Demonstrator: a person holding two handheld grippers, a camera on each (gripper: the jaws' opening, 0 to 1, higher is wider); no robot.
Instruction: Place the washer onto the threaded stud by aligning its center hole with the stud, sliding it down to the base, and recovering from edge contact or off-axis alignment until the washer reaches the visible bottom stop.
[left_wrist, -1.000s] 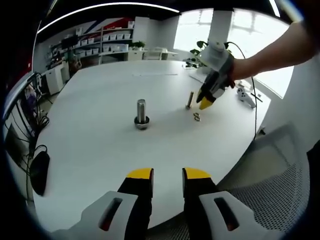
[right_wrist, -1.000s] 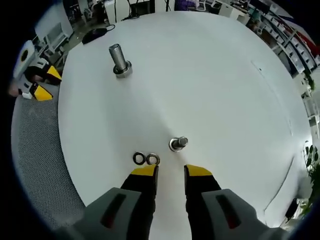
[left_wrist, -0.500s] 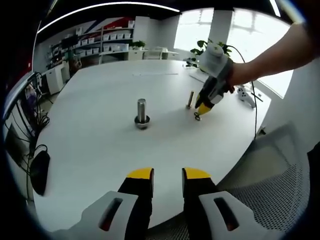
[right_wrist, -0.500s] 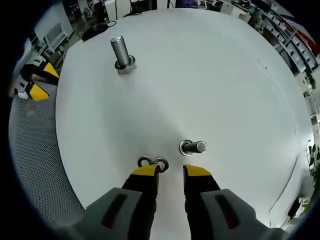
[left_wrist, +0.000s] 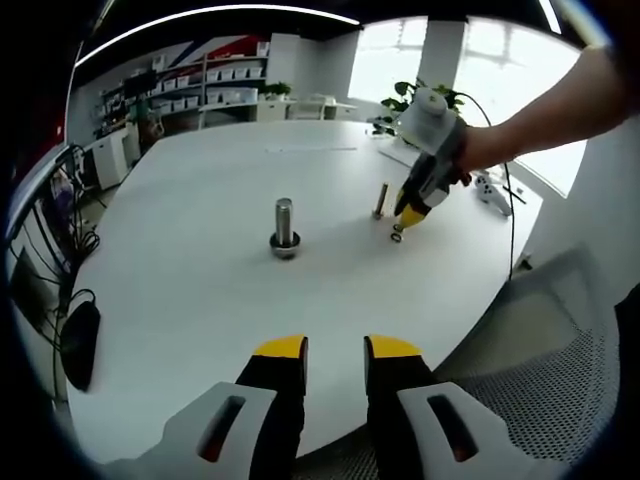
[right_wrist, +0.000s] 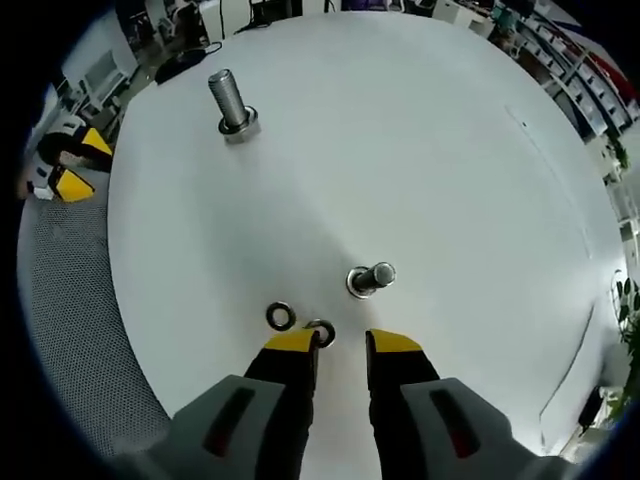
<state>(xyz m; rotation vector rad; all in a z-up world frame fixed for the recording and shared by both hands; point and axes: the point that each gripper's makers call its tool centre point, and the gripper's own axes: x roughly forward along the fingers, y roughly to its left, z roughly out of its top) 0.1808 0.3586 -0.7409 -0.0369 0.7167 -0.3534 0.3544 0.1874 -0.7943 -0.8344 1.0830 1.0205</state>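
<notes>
A tall threaded stud (left_wrist: 284, 226) stands upright on the white table (left_wrist: 200, 290), ahead of my left gripper (left_wrist: 336, 352), which is open and holds nothing. The same stud (right_wrist: 230, 103) is far up-left in the right gripper view. A smaller stud (right_wrist: 368, 280) stands just ahead of my right gripper (right_wrist: 342, 343). Two washers lie there: one washer (right_wrist: 280, 317) flat on the table, the other washer (right_wrist: 320, 331) tilted against the inner edge of the left fingertip (right_wrist: 293, 342). The jaws stand apart. From the left gripper view, the right gripper (left_wrist: 411, 213) points down at the washers (left_wrist: 397, 233).
A person's arm (left_wrist: 540, 110) reaches in from the right. A mesh chair (left_wrist: 540, 370) stands at the table's near right edge, and a black pouch (left_wrist: 78, 342) lies at the left edge. The left gripper (right_wrist: 65, 165) sits beyond the table's left rim.
The two washers lay side by side; now one sits apart to the left and the other is tipped up at my right gripper's fingertip. The left gripper has not moved.
</notes>
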